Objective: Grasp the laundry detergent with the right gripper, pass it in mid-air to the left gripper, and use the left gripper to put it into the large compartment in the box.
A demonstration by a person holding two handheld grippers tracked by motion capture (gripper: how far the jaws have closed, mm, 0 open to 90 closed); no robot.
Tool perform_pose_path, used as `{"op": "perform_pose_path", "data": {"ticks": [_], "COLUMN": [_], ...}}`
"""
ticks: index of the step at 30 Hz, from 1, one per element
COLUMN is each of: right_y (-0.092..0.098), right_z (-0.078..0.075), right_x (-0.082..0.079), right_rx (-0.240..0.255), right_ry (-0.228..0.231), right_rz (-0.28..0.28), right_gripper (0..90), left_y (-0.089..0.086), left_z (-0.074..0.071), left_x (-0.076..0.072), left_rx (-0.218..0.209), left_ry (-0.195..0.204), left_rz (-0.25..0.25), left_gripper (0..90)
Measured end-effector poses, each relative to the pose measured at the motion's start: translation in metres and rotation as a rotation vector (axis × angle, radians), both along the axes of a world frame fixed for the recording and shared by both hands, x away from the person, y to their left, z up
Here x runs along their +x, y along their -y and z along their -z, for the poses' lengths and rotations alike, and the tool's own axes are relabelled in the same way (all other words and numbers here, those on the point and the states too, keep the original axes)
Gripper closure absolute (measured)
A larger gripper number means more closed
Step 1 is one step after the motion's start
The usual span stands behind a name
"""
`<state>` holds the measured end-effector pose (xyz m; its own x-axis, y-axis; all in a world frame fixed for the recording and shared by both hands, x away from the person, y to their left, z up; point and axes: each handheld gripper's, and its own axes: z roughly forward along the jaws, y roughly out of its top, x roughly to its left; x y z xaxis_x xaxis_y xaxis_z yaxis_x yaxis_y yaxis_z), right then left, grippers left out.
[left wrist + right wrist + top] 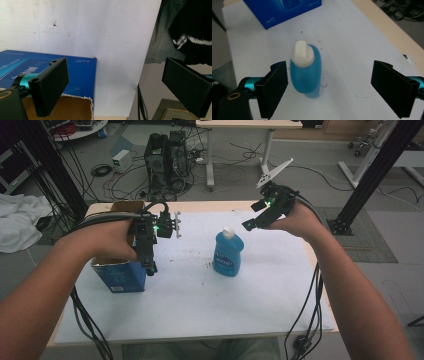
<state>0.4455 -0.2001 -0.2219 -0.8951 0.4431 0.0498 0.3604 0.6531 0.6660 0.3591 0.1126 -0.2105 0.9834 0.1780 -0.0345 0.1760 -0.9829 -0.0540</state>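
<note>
A blue bottle [228, 254] with a white cap stands upright in the middle of the white table cover [200, 310]. From above, the bottle [306, 71] appears between my right gripper's wide-apart jaws, farther off and below them. My right gripper [256, 215] hovers open above and to the right of the bottle. An open blue cardboard box [120, 272] stands at the table's left. My left gripper [149, 262] hangs open over the box's right side; in its own view the box [80, 72] lies under its left jaw, flap edge torn.
The table's wooden edge [210, 206] runs along the far side. Beyond it on the floor stand a computer tower [167, 157], loose cables and desk legs. Black frame posts [372, 172] rise at the right. A white cloth [17, 222] lies at the far left.
</note>
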Motion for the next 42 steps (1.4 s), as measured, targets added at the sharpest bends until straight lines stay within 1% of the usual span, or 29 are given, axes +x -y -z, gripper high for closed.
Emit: {"op": "perform_pose_path", "data": {"ticks": [3,4,6,8,10,13,16,17,18,19,20,22,24,25,26,27,28,29,30,32,33,34,36,37,38,39,40,41,42], "right_y": [0.008,0.012,0.019,0.023,0.027,0.029,0.029,0.029,0.029,0.029,0.029,0.029,0.028,0.028,0.026,0.025,0.025,0.023,0.023,0.02,0.02,0.017,0.014,0.013,0.011,0.011,0.01,0.007,0.007], "right_z": [0.004,0.006,0.009,0.014,0.02,0.03,0.039,0.042,0.045,0.048,0.051,0.057,0.063,0.063,0.069,0.073,0.076,0.08,0.085,0.093,0.093,0.103,0.111,0.116,0.119,0.119,0.122,0.129,0.129], "right_x": [0.003,0.003,0.003,0.002,0.0,-0.003,-0.005,-0.007,-0.008,-0.009,-0.011,-0.014,-0.016,-0.016,-0.02,-0.021,-0.023,-0.024,-0.025,-0.027,-0.027,-0.029,-0.03,-0.03,-0.03,-0.03,-0.03,-0.029,-0.029], "right_rx": [0.029,0.047,0.081,0.1,0.116,0.119,0.13,0.128,0.139,0.131,0.13,0.125,0.129,0.129,0.132,0.129,0.122,0.127,0.112,0.114,0.114,0.108,0.097,0.099,0.094,0.094,0.091,0.087,0.087], "right_ry": [0.016,0.017,0.016,0.019,0.017,0.011,0.003,0.001,0.002,-0.006,0.0,-0.011,-0.01,-0.01,-0.02,-0.022,-0.027,-0.03,-0.026,-0.032,-0.032,-0.048,-0.061,-0.051,-0.056,-0.056,-0.07,-0.061,-0.061], "right_rz": [0.05,0.061,0.08,0.087,0.08,0.076,0.053,0.053,0.044,0.042,0.039,0.035,0.014,0.014,0.006,-0.007,-0.007,-0.015,-0.035,-0.036,-0.036,-0.045,-0.038,-0.048,-0.048,-0.048,-0.043,-0.049,-0.049], "right_gripper": [13.2,13.2,13.2,13.2,13.2,13.2,13.2,13.2,13.2,13.2,13.2,13.2,13.2,13.2,13.1,13.1,13.2,13.2,13.2,13.2,13.2,13.2,13.1,13.1,13.1,13.1,13.1,13.1,13.1], "left_y": [-0.002,-0.003,-0.004,-0.006,-0.007,-0.008,-0.007,-0.007,-0.006,-0.005,-0.004,-0.003,-0.002,-0.002,-0.002,-0.001,-0.001,-0.001,-0.001,0.0,0.0,0.0,0.001,0.001,0.001,0.001,0.001,0.001,0.0], "left_z": [0.0,0.001,0.002,0.002,0.003,0.003,0.003,0.003,0.003,0.003,0.003,0.003,0.002,0.002,0.002,0.002,0.002,0.003,0.003,0.003,0.003,0.004,0.003,0.004,0.004,0.004,0.004,0.004,0.004], "left_x": [-0.002,-0.002,-0.002,-0.002,-0.001,0.0,0.0,0.0,0.0,0.0,0.0,-0.001,-0.001,-0.001,-0.002,-0.002,-0.002,-0.003,-0.003,-0.003,-0.003,-0.004,-0.004,-0.005,-0.005,-0.005,-0.006,-0.006,-0.007], "left_rx": [-0.006,-0.006,-0.003,0.0,0.0,0.0,0.006,0.004,0.005,0.003,0.004,0.007,0.006,0.006,0.006,0.008,0.007,0.007,0.007,0.015,0.015,0.01,0.01,0.009,0.009,0.011,0.009,0.012,0.008], "left_ry": [-0.001,-0.002,-0.007,-0.003,-0.006,-0.01,-0.002,-0.005,-0.009,-0.002,-0.005,-0.004,-0.005,-0.005,-0.001,-0.004,-0.002,-0.001,-0.004,-0.006,-0.006,-0.001,-0.004,-0.006,-0.006,-0.002,-0.008,-0.005,-0.002], "left_rz": [-0.004,-0.002,-0.008,-0.009,-0.01,-0.017,-0.016,-0.015,-0.016,-0.014,-0.01,-0.007,-0.008,-0.008,-0.006,-0.005,-0.005,-0.005,-0.008,0.002,0.002,0.001,-0.002,-0.001,-0.001,0.002,0.0,0.005,0.006], "left_gripper": [7.2,7.2,7.2,7.2,7.2,7.1,7.2,7.2,7.2,7.2,7.1,7.2,7.2,7.2,7.2,7.2,7.1,7.2,7.2,7.1,7.1,7.1,7.2,7.2,7.2,7.2,7.2,7.1,7.1]}}
